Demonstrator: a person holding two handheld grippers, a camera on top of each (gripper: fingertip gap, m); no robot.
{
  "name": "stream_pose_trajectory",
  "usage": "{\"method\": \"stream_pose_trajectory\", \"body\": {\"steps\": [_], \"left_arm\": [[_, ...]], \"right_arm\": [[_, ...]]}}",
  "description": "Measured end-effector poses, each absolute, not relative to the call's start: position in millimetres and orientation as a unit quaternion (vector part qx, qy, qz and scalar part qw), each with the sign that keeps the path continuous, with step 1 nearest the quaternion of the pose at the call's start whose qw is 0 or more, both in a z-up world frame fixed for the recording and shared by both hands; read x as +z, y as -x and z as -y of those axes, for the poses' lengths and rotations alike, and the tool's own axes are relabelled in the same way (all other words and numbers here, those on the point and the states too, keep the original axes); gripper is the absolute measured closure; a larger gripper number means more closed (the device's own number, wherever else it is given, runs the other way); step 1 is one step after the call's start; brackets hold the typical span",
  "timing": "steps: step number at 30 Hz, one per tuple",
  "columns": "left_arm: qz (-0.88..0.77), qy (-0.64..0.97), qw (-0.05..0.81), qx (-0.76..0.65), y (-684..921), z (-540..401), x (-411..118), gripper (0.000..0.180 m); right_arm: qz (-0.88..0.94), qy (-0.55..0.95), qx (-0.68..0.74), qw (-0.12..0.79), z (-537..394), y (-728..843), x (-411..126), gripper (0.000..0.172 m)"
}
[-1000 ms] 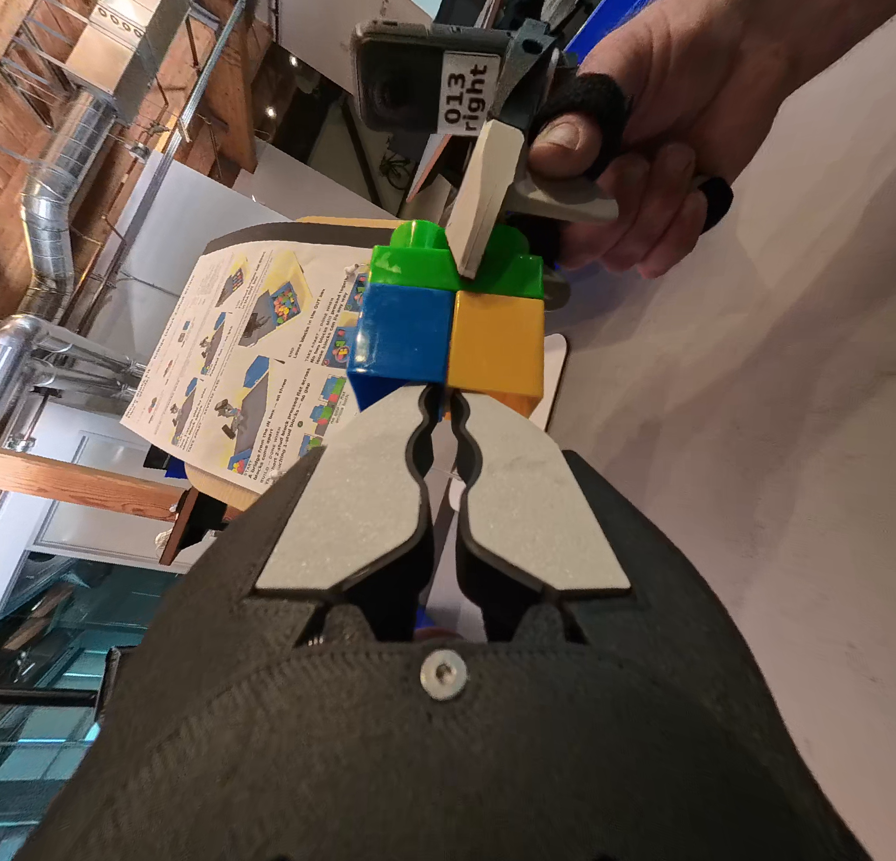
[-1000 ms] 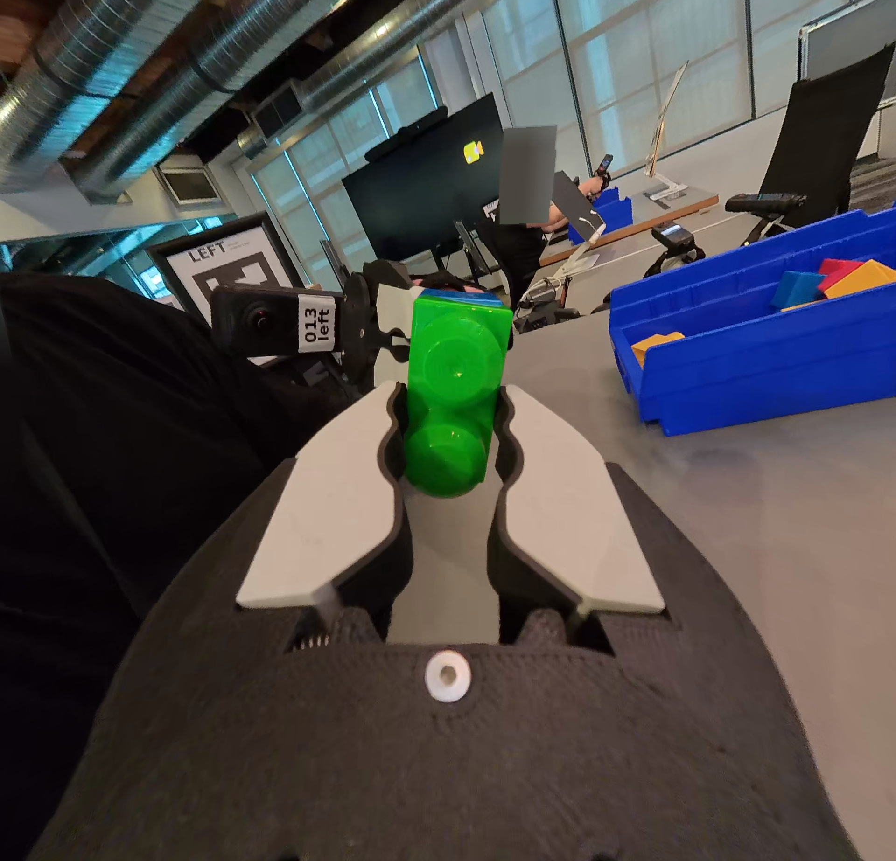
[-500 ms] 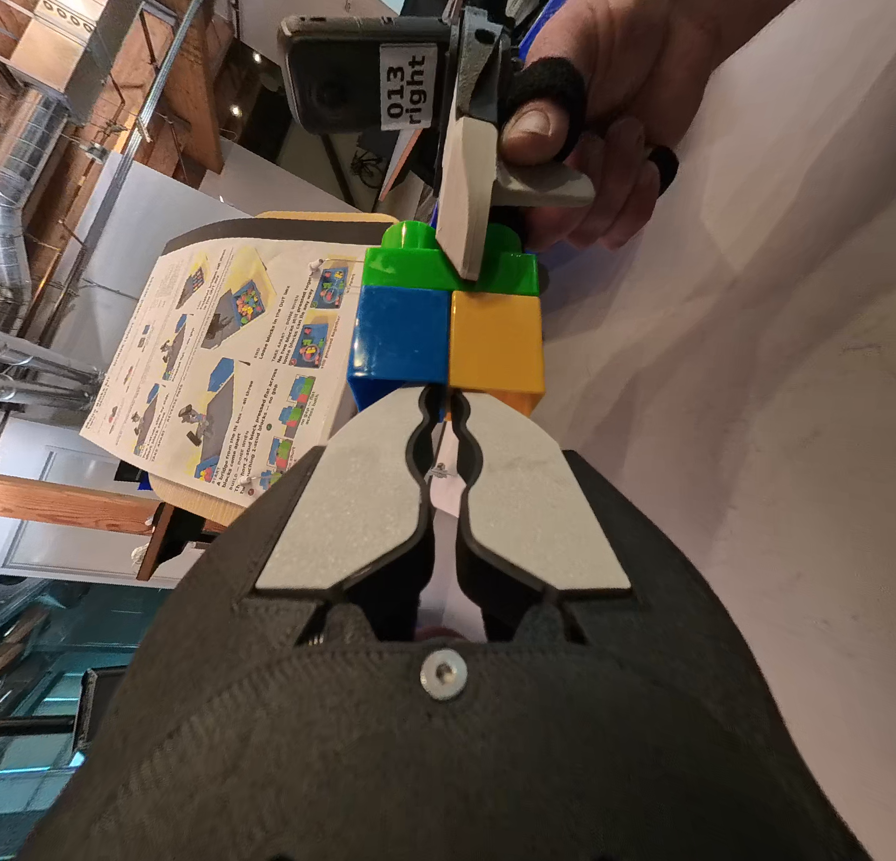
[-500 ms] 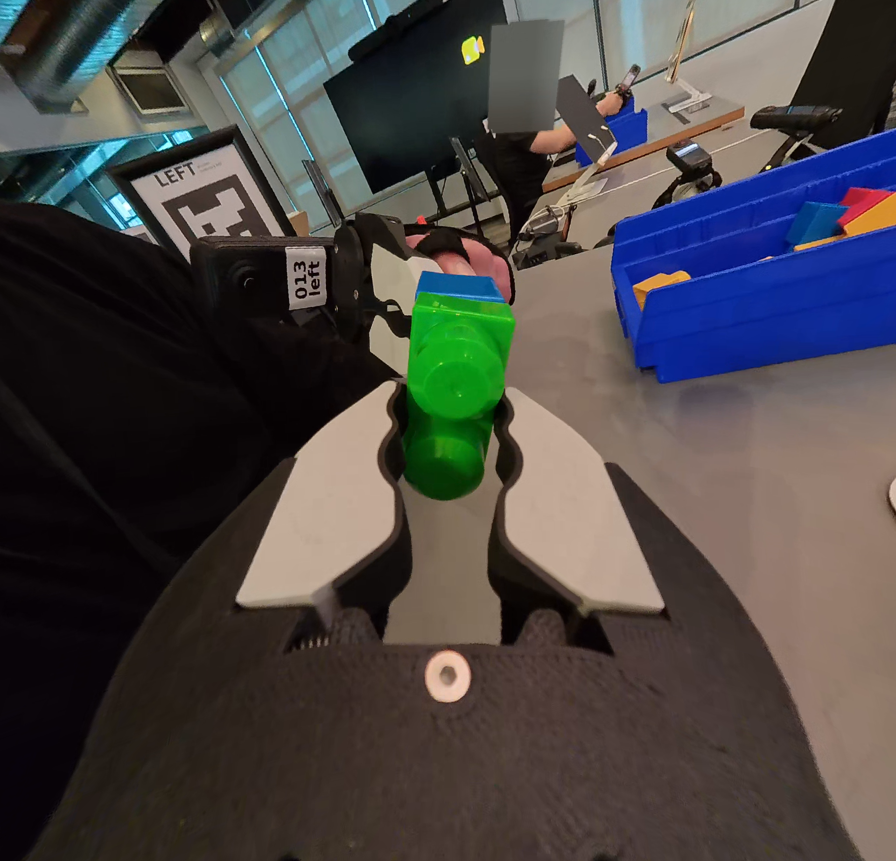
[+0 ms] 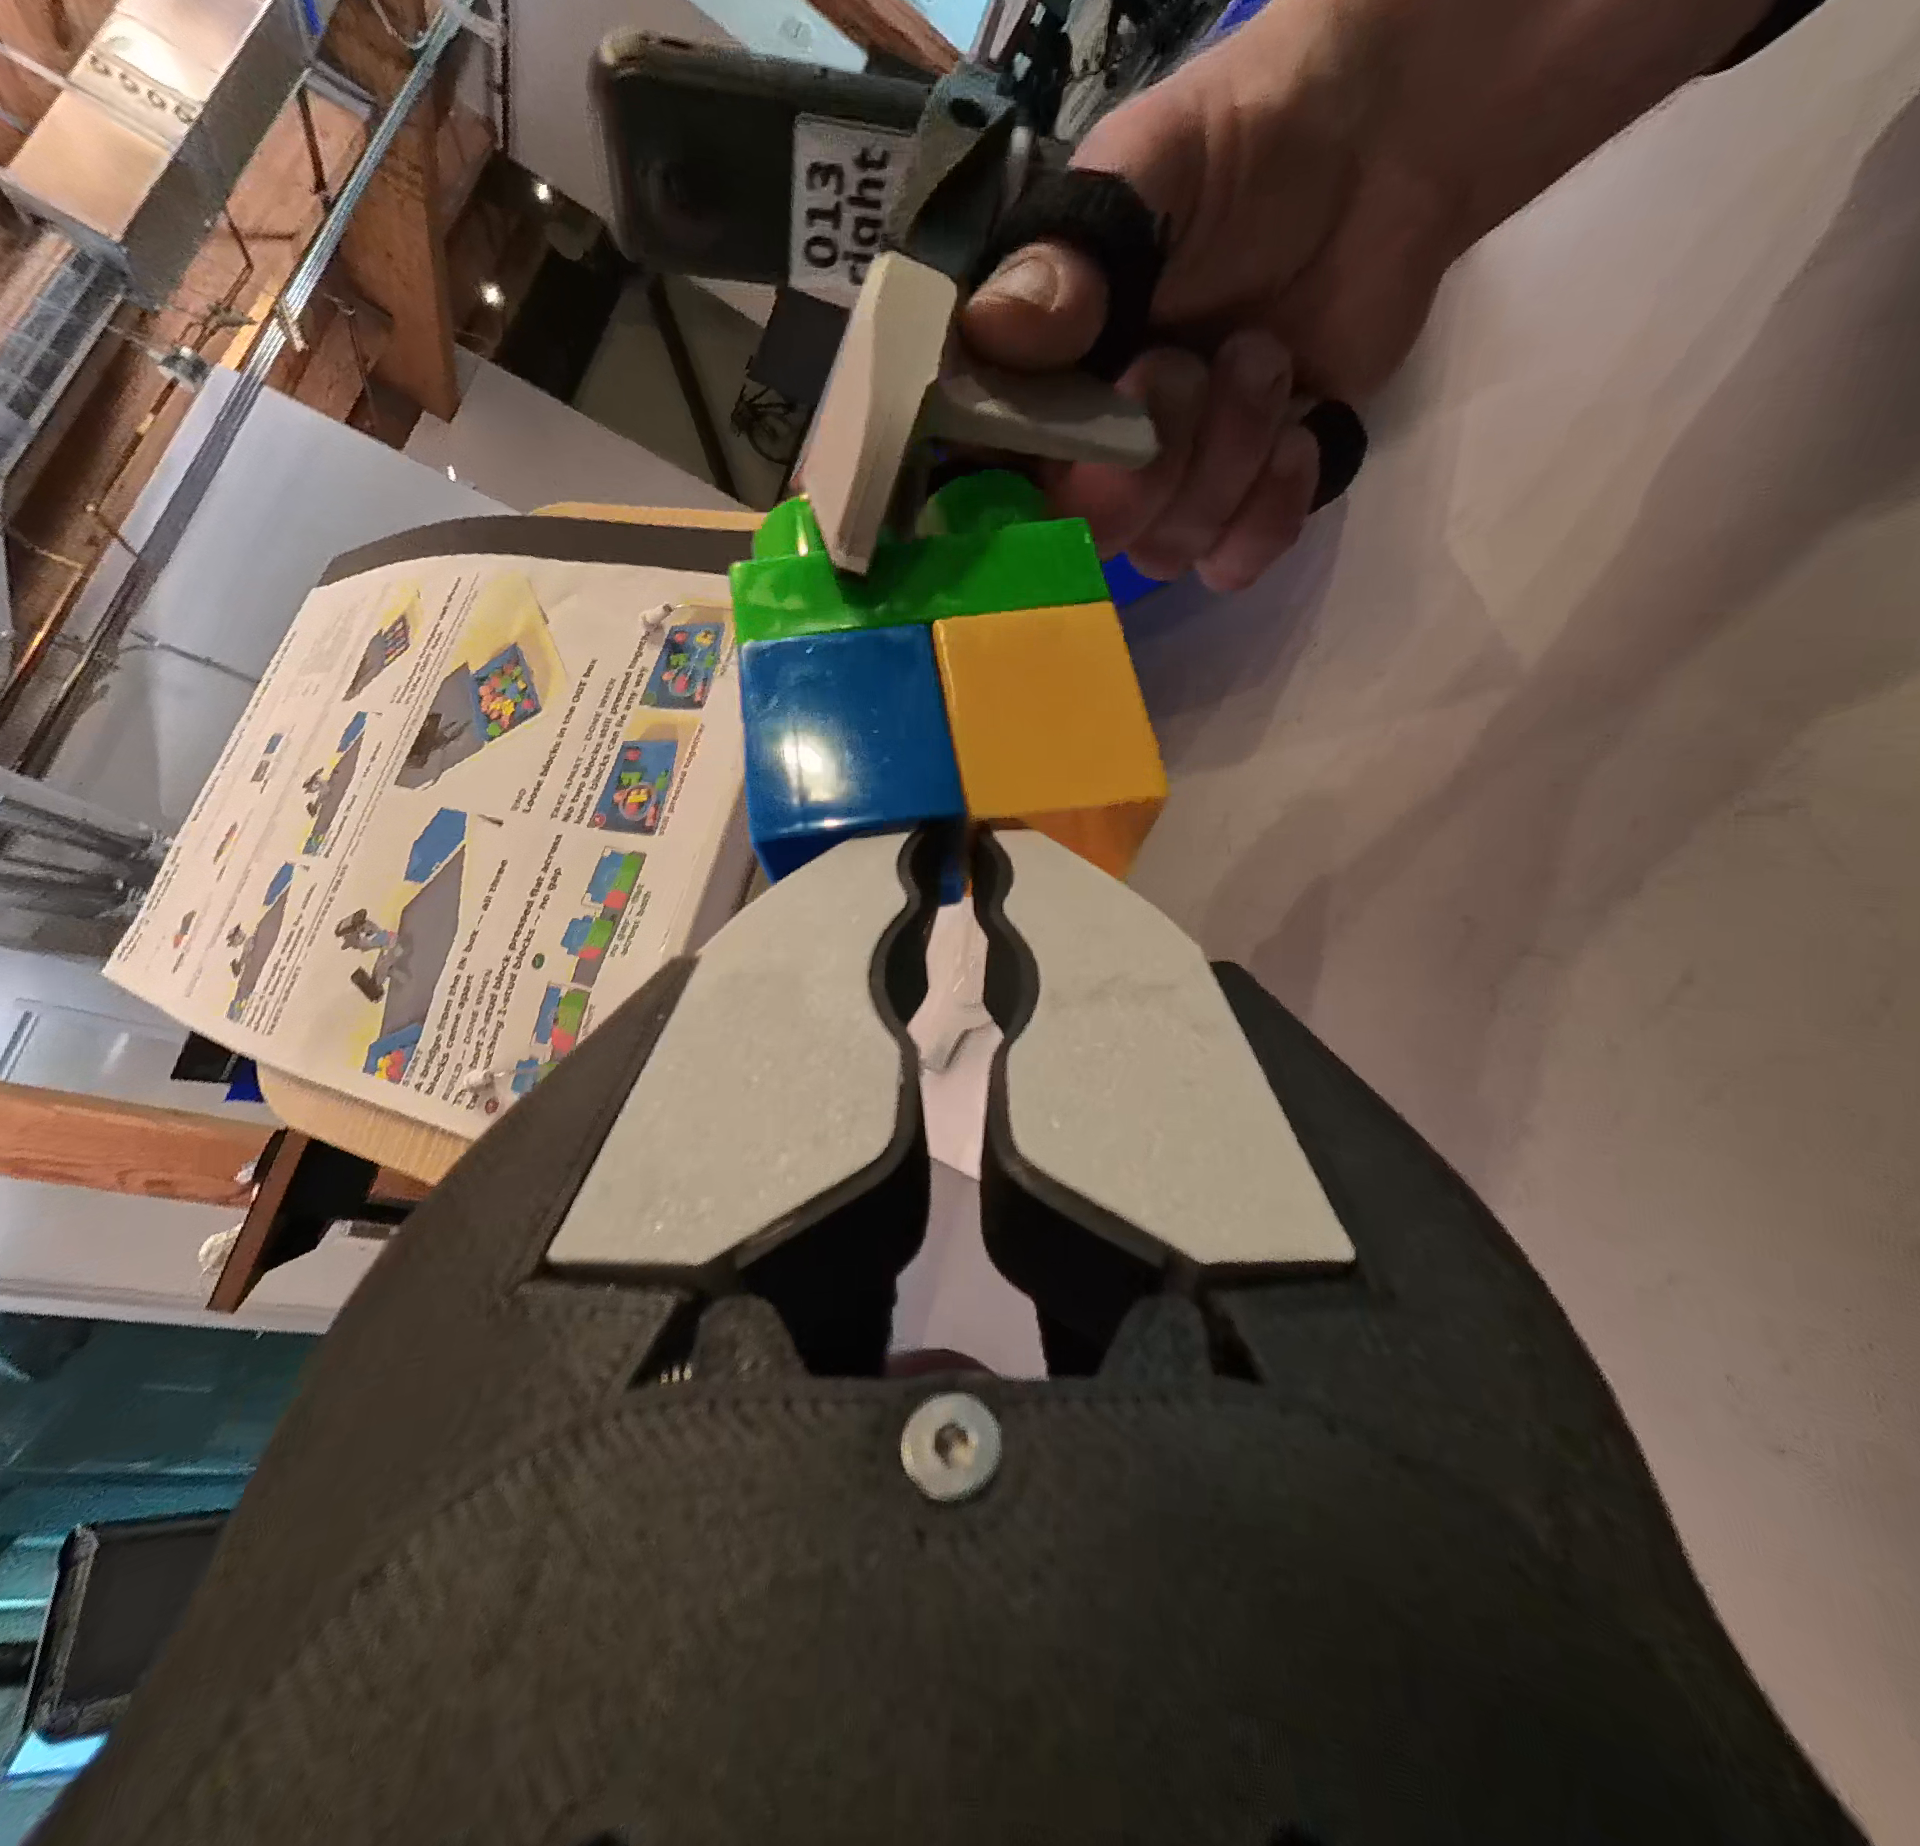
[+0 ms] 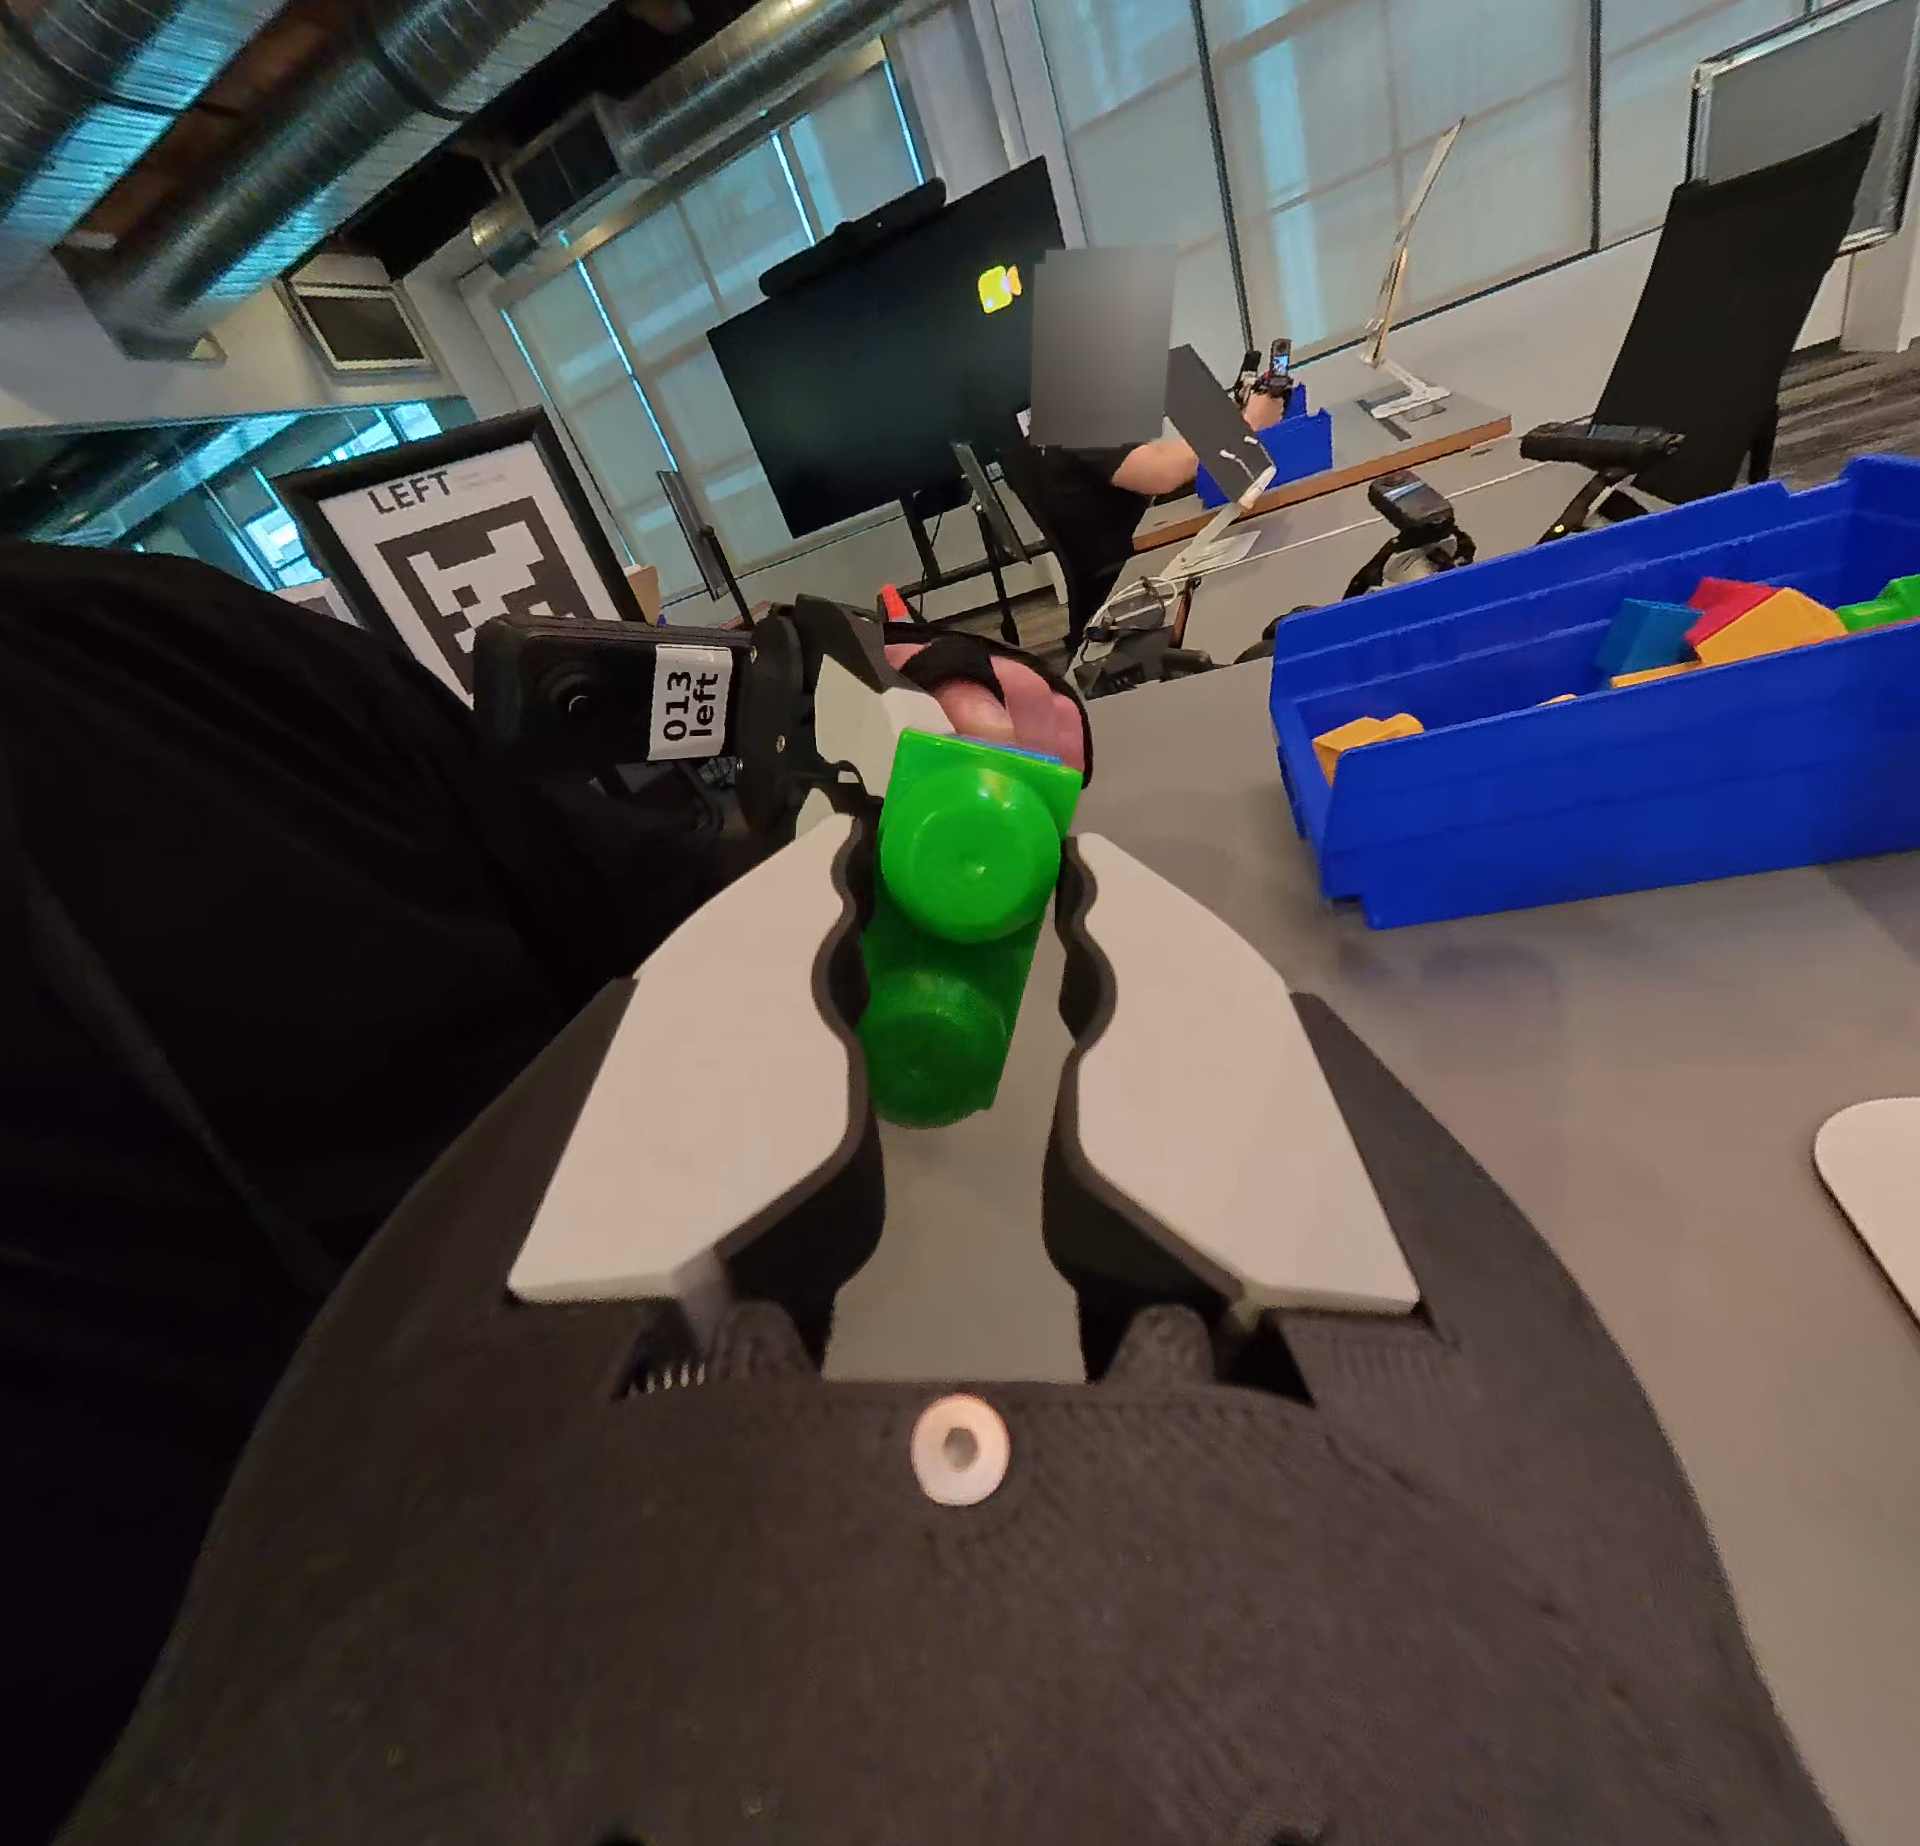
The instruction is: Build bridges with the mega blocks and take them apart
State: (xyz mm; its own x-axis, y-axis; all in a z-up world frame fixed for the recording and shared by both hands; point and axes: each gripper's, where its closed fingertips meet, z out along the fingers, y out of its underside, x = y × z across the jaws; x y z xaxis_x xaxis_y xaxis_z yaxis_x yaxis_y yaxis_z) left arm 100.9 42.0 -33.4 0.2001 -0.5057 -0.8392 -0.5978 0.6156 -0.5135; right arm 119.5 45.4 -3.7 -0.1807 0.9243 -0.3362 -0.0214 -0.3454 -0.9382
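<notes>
Both hand-held grippers (image 5: 954, 840) (image 6: 961, 851) clamped

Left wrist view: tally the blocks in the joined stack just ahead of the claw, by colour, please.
green block: 1
blue block: 1
yellow block: 1
Total: 3
</notes>
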Motion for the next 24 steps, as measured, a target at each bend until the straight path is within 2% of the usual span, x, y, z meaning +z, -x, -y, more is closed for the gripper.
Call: {"method": "stream_pose_trajectory", "body": {"steps": [17, 24], "left_arm": [[-0.663, 0.44, 0.606, 0.0, -106.0, -34.7, -52.6, 0.175], [-0.658, 0.447, 0.606, -0.014, -102.9, -41.0, -52.0, 0.174]], "right_arm": [[0.467, 0.545, 0.619, 0.319, -40.3, -120.7, -22.2, 0.136], [0.459, 0.547, 0.611, 0.341, -45.4, -119.0, -22.2, 0.137]]}}
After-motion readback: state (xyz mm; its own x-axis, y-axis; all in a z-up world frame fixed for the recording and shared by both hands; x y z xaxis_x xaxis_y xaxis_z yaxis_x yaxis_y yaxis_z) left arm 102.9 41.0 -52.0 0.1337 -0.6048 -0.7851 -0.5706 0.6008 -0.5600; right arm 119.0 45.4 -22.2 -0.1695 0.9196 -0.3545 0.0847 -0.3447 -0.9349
